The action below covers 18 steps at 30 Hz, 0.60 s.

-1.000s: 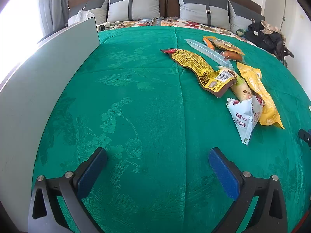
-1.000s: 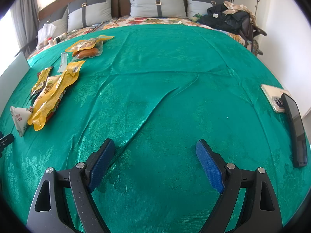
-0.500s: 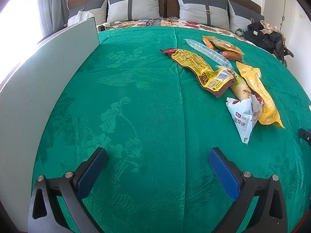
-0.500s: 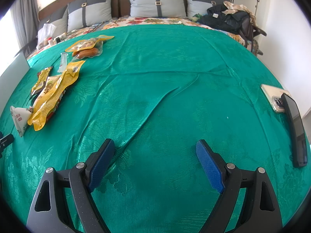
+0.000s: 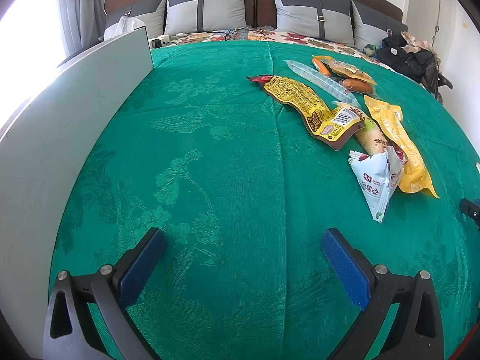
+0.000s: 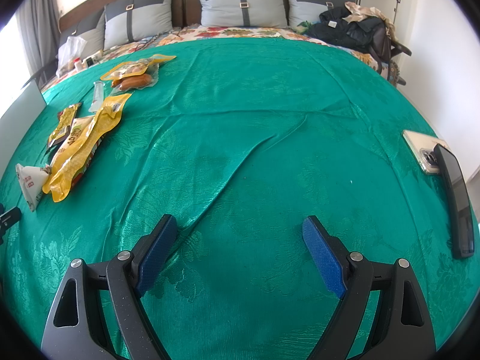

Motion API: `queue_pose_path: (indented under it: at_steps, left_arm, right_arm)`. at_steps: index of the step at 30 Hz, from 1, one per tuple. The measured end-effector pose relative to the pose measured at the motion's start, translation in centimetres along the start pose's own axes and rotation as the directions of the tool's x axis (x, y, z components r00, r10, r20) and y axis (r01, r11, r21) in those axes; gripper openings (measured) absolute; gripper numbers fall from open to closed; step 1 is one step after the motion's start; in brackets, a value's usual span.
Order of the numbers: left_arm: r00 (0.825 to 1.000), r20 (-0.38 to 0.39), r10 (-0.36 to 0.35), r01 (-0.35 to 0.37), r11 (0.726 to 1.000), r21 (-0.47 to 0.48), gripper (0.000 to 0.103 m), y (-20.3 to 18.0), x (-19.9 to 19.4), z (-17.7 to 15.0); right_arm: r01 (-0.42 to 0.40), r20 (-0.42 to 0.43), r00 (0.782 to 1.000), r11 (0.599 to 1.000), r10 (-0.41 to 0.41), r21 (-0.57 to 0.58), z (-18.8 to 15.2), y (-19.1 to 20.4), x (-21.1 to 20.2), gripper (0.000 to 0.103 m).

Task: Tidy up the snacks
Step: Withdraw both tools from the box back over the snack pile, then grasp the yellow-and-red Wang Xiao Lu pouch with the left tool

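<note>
Several snack packs lie on a green bedspread (image 5: 210, 165). In the left wrist view, right of centre: a white triangular pack (image 5: 375, 180), a long yellow pack (image 5: 399, 144), a yellow and brown pack (image 5: 309, 108), a clear tube pack (image 5: 321, 81) and a sausage pack (image 5: 351, 75). The same packs show at far left in the right wrist view, with the white pack (image 6: 28, 180), the long yellow pack (image 6: 81, 147) and the sausage pack (image 6: 132, 79). My left gripper (image 5: 243, 243) is open and empty, low over the cloth. My right gripper (image 6: 238, 231) is open and empty too.
A grey-white board (image 5: 60, 114) stands along the bed's left edge. Two phones (image 6: 444, 180) lie at the right edge. Pillows (image 6: 243, 6) line the headboard. A dark pile of clothes or bags (image 6: 354, 30) sits at the back right. A cloth fold (image 6: 240, 165) runs ahead of my right gripper.
</note>
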<state>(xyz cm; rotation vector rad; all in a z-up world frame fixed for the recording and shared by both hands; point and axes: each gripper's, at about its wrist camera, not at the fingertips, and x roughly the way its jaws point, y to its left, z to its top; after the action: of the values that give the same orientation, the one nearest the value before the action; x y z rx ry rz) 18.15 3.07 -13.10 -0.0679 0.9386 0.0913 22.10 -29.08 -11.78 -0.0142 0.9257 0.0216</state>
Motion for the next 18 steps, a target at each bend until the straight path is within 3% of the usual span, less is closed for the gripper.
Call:
queue_pose_path:
  at_steps: [6,10,12,14,18]
  left_arm:
    - [1.000,-0.014,-0.018,0.018,1.000,0.018,0.103,0.1,-0.2,0.1]
    - [0.996,-0.068,-0.058,0.060,0.997,0.042,0.103,0.1,-0.2,0.6]
    - [0.987,-0.084,-0.134,0.136,0.991,0.015,0.102,-0.1,-0.7,0.7]
    - [0.966,-0.107,-0.235,0.235,0.972,-0.017,0.102,-0.4,-0.9,1.7]
    - [0.950,-0.094,-0.298,0.283,0.947,-0.152,0.102,-0.5,-0.4,6.5]
  right_arm:
    - [0.000,0.000,1.000,1.000,0.000,0.000,0.0,0.0,0.0,0.088]
    - [0.000,-0.001,1.000,1.000,0.000,0.000,0.0,0.0,0.0,0.088]
    - [0.000,-0.001,1.000,1.000,0.000,0.000,0.0,0.0,0.0,0.088]
    - [0.000,-0.001,1.000,1.000,0.000,0.000,0.0,0.0,0.0,0.088]
    - [0.001,-0.001,1.000,1.000,-0.001,-0.001,0.0,0.0,0.0,0.088]
